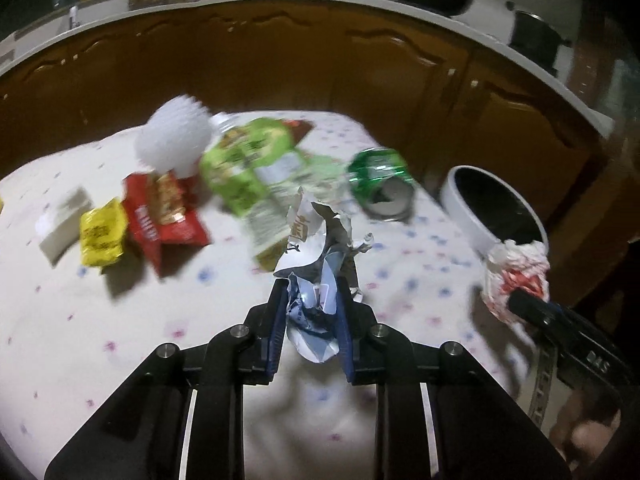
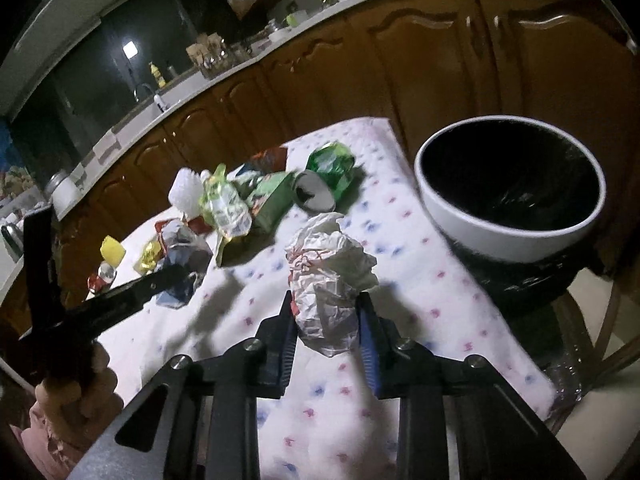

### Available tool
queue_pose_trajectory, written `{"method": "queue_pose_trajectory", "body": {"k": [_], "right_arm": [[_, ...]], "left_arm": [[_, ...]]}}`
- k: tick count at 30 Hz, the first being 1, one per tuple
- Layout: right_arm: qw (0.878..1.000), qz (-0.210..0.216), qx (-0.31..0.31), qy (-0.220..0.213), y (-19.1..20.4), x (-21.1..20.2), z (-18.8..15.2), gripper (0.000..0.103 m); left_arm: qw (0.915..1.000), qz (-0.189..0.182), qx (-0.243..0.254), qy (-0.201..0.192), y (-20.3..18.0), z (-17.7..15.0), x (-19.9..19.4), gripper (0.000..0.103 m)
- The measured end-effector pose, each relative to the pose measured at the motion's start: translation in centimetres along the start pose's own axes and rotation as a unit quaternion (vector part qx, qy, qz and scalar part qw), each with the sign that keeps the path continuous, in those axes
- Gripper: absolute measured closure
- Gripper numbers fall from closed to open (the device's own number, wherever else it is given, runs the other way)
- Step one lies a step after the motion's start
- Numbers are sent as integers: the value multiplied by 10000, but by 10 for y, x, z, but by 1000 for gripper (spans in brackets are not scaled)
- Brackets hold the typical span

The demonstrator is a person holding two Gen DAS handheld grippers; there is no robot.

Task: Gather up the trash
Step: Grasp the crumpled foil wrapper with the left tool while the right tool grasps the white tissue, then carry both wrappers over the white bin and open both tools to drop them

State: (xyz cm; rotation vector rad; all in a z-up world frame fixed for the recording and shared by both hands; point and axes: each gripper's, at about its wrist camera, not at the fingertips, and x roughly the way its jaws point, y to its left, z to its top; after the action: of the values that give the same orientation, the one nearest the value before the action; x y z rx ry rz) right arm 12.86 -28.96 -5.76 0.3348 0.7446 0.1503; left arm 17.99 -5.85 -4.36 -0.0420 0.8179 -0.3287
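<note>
My left gripper point(image 1: 313, 294) is shut on a crumpled blue-and-white paper wrapper point(image 1: 316, 276), held above the table. My right gripper point(image 2: 326, 312) is shut on a crumpled white-and-red paper ball point(image 2: 328, 280); that ball also shows in the left wrist view point(image 1: 514, 276), next to the bin rim. The white-rimmed bin with a black liner point(image 2: 508, 244) stands off the table's right edge and also shows in the left wrist view point(image 1: 472, 216). A crushed green can point(image 1: 380, 186), a green snack bag point(image 1: 248, 160), a red packet point(image 1: 164, 216) and a yellow packet point(image 1: 102, 236) lie on the table.
The table carries a white dotted cloth point(image 1: 120, 340). A white bristly object point(image 1: 174, 138) and a small white box point(image 1: 64, 224) sit at the left. Brown kitchen cabinets point(image 1: 280, 64) stand behind the table. The left gripper appears in the right wrist view point(image 2: 132, 292).
</note>
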Motion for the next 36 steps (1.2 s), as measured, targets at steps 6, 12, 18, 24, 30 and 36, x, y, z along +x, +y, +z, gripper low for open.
{"method": "queue_pose_trajectory", "body": {"k": [6, 12, 18, 24, 30, 36], "right_arm": [[9995, -175, 165, -218, -23, -15, 14, 75], [9978, -387, 335, -422, -51, -28, 32, 74], [9956, -603, 437, -566, -77, -34, 49, 74], [9940, -786, 425, -639, -96, -37, 68, 74], [9933, -893, 412, -598, -111, -32, 84, 73], [9930, -986, 478, -450, -129, -21, 88, 71]], "left_arm": [[9991, -361, 232, 6, -39, 18, 8, 82], [9963, -671, 540, 32, -79, 31, 17, 82], [9922, -902, 845, 148, -117, 47, 34, 82], [9875, -1112, 1082, 259, -151, 67, 53, 82], [9843, -1205, 1224, 418, -176, 82, 74, 82], [9820, -1186, 1359, 565, -198, 92, 98, 81]]}}
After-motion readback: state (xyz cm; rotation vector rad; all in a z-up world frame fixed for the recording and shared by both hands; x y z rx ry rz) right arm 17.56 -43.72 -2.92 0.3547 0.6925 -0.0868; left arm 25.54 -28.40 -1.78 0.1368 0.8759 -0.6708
